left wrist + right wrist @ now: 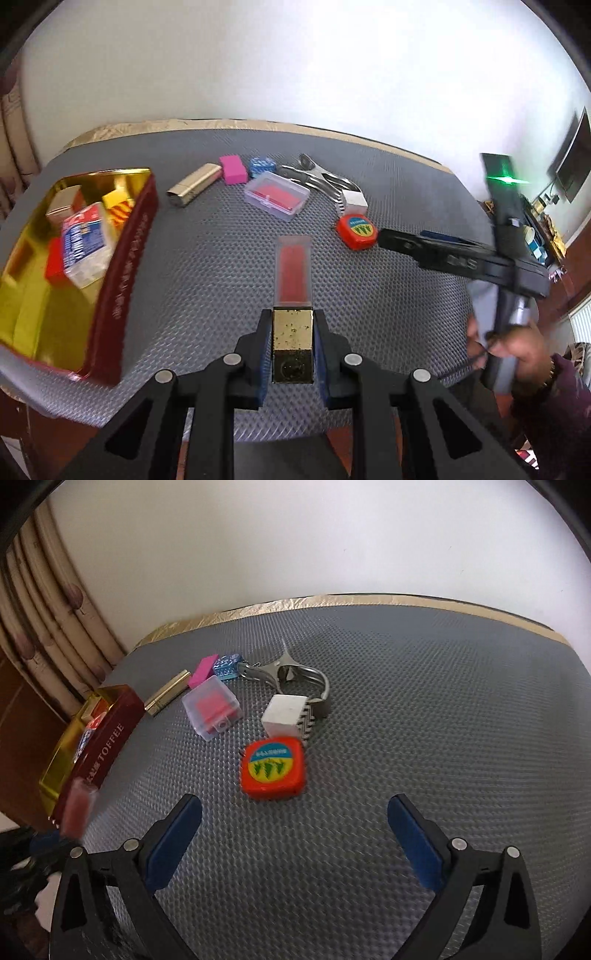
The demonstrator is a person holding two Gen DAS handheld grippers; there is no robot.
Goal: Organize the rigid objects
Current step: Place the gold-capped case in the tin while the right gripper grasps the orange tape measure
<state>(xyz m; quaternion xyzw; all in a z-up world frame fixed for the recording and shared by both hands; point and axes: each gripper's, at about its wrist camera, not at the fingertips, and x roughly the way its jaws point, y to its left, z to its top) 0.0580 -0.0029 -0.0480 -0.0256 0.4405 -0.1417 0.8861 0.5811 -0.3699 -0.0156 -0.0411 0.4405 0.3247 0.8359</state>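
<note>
Clamping a gold-based lipstick, the left tool holds it above the bench, right of the toffee tin; right tool stands apart, empty, near the orange tape measure.

Right gripper jaws wide apart, orange tape measure beyond on grey mat

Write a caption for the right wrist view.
Open right gripper faces an orange tape measure on the grey mat.

glossy metal tin, textured matt mat
</note>
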